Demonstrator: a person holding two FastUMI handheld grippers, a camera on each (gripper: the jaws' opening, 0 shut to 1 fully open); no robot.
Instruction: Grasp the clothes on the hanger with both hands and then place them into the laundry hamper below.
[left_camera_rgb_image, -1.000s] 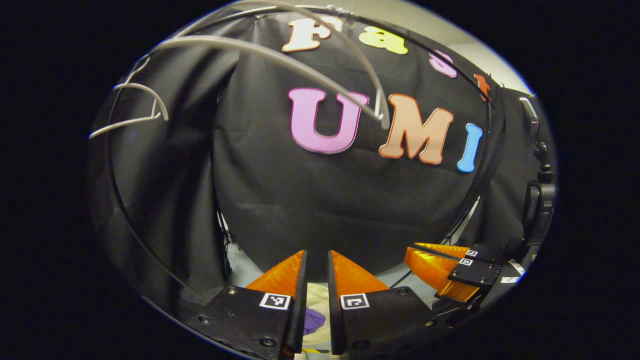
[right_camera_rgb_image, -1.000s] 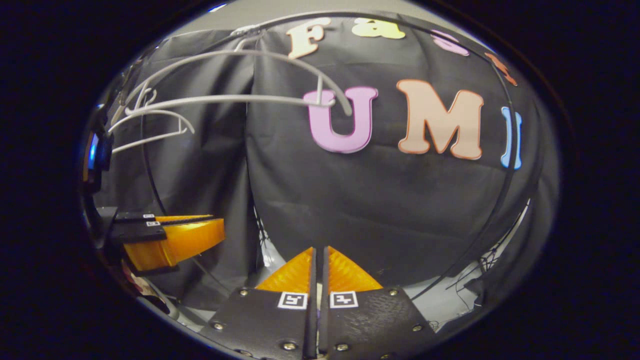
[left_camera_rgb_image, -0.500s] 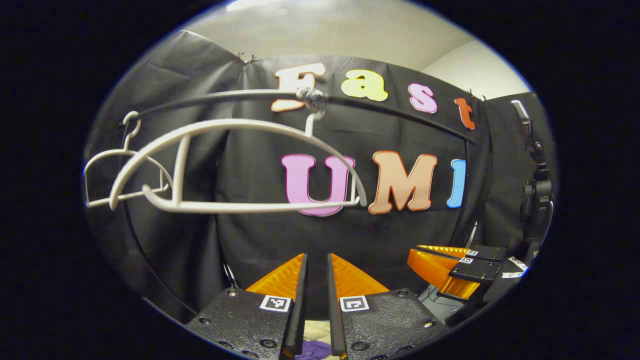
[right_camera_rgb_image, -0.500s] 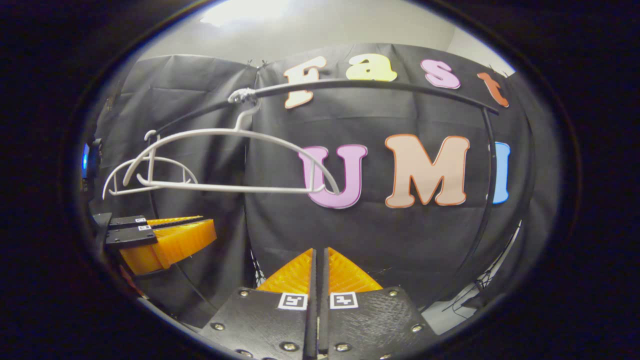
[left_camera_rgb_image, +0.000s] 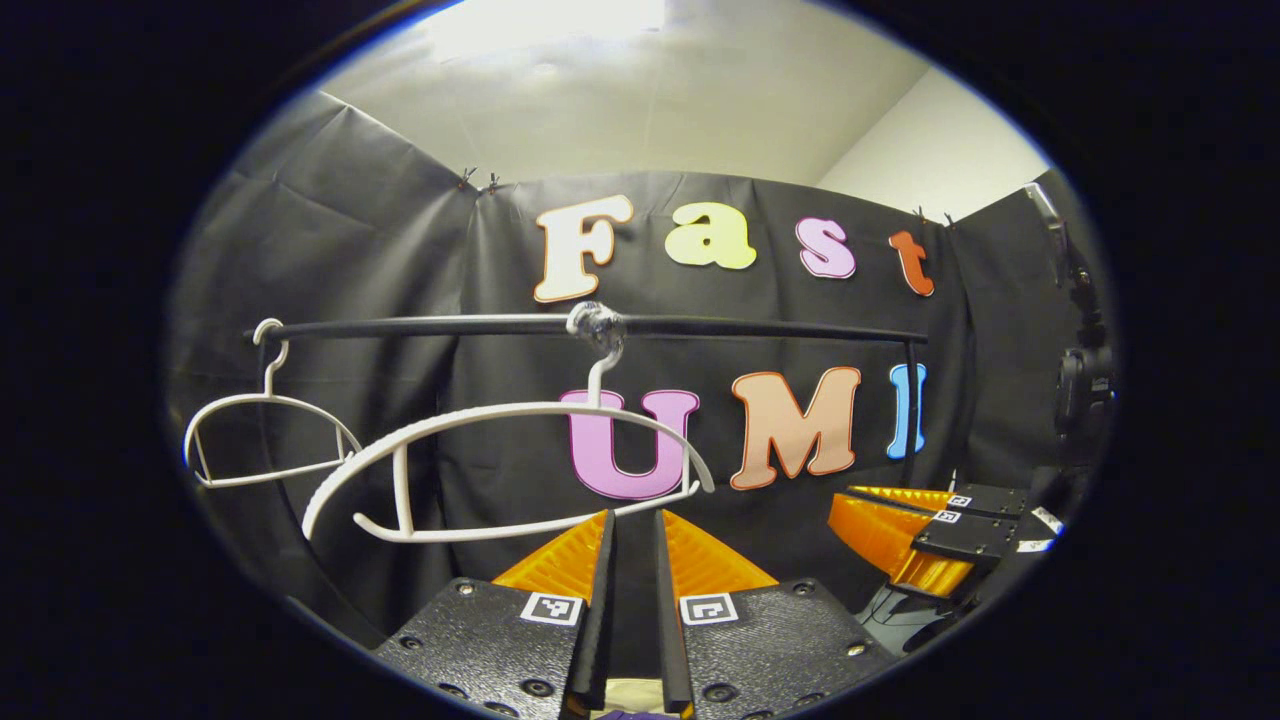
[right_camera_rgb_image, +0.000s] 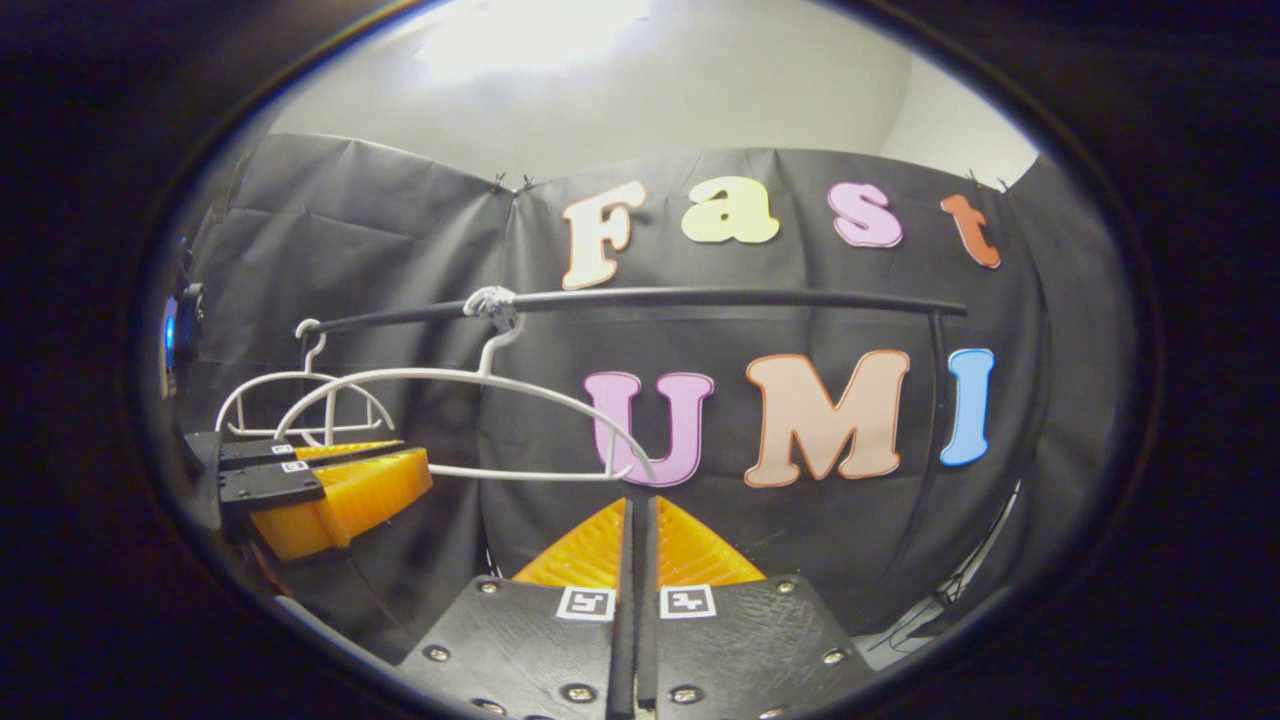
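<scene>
A bare white hanger (left_camera_rgb_image: 500, 470) hangs by its hook from the black rail (left_camera_rgb_image: 750, 328), with no garment on it. My left gripper (left_camera_rgb_image: 635, 515) points at the booth wall just under the hanger, its orange fingers a narrow gap apart with nothing between them. A sliver of cream and purple cloth (left_camera_rgb_image: 628, 692) shows far below through that gap. The right gripper (left_camera_rgb_image: 840, 508) hovers lower right. In the right gripper view, my right gripper (right_camera_rgb_image: 637, 500) is shut and empty below the hanger (right_camera_rgb_image: 450, 420). The left gripper (right_camera_rgb_image: 415, 465) is at the left.
A second empty white hanger (left_camera_rgb_image: 265, 440) hangs at the rail's left end, also seen as the far hanger (right_camera_rgb_image: 300, 395). The rail's upright post (right_camera_rgb_image: 935, 400) stands at the right. A camera on a stand (left_camera_rgb_image: 1080, 390) is at the far right.
Both grippers have tilted and risen upward, so the rail and hangers now sit lower in both views and the ceiling shows. The cloth below has nearly slipped out of sight. Jaws unchanged.
</scene>
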